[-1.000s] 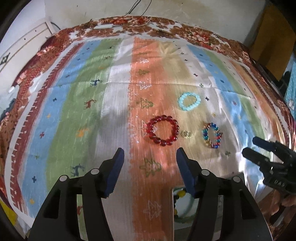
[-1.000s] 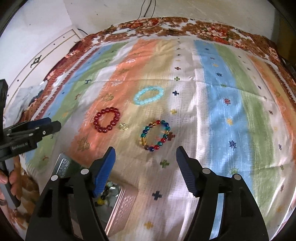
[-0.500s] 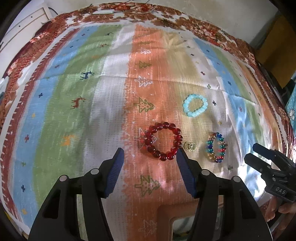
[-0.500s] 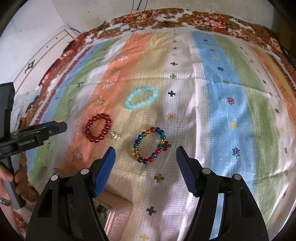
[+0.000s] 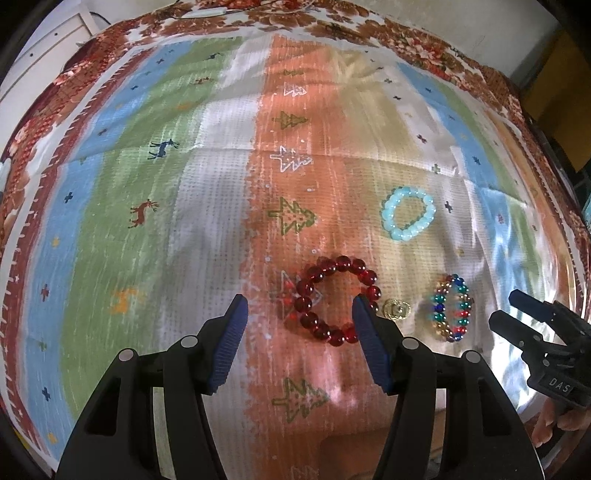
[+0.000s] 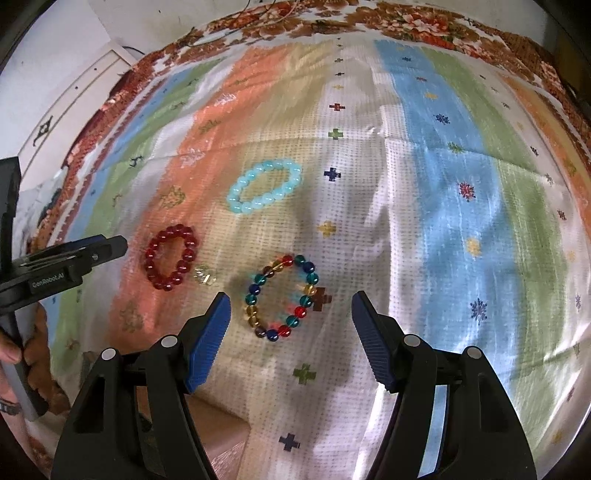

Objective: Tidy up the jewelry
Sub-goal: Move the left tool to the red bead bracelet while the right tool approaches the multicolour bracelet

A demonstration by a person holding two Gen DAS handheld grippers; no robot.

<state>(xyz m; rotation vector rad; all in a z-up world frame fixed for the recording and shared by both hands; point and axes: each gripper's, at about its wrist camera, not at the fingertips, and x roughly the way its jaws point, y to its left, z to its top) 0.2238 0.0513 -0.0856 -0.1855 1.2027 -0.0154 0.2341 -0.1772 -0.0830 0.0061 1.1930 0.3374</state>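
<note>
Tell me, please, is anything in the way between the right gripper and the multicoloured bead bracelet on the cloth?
Nothing visible is. The right gripper is open above the cloth, and the multicoloured bracelet lies flat between its fingers, untouched. The small gold piece and the red bracelet lie off to the side, clear of the path.

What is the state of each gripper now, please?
Left gripper: open, holding nothing, red bracelet ahead.
Right gripper: open, holding nothing, multicolour bracelet ahead.

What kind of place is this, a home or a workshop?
Most likely a room in a home. A bright striped cloth with deer and tree motifs lies over a floral-bordered cover, and bead bracelets, such as the red bracelet, lie on it. A white panelled door stands behind.
</note>
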